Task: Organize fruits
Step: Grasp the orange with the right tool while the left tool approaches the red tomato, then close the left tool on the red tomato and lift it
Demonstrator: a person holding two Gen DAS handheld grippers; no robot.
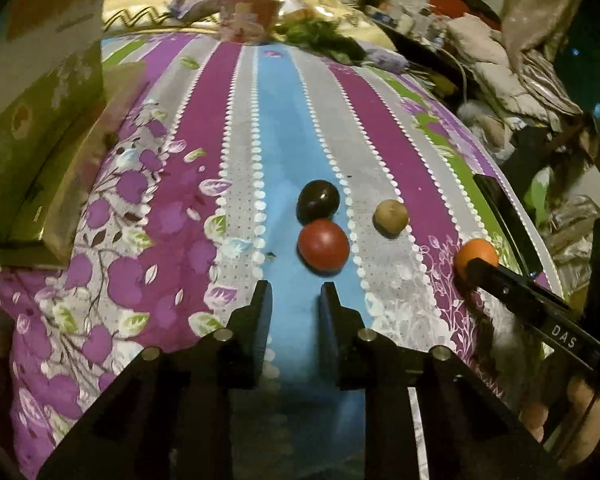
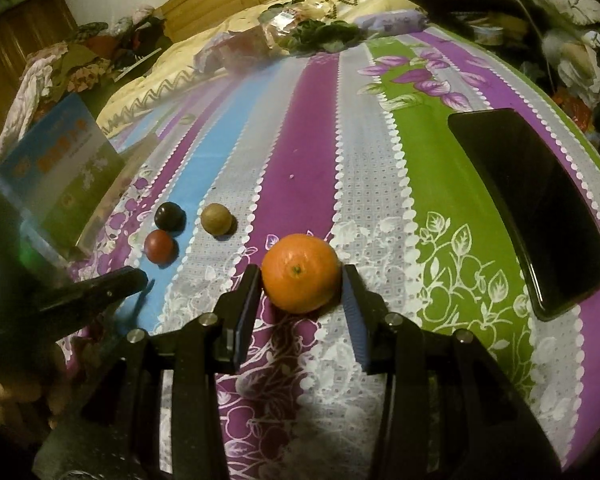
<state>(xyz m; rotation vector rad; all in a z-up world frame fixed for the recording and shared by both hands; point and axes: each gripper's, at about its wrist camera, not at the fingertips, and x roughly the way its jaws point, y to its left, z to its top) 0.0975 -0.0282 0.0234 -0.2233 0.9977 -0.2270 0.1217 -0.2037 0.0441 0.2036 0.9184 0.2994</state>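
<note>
Orange (image 2: 300,272) fruit sits on the striped bedsheet (image 2: 440,184) toward the bed's right edge, right between the jaws of the right gripper (image 2: 300,286), which is spread wide and straddling it, not quite squeezing yet as far as I can tell. A black phone (image 2: 532,208) lies near that same edge. Over on the blue stripe the red fruit (image 1: 323,245) touches the dark plum-looking one (image 1: 318,201), with a brown kiwi-ish one (image 1: 391,218) just beside them. The left gripper (image 1: 296,300) hovers narrow and empty just short of the red one. Looks like the orange is about to get grabbed, so I'd close evenly across its widest part, gently, and lift straight up so it doesn't roll on the soft bed
</note>
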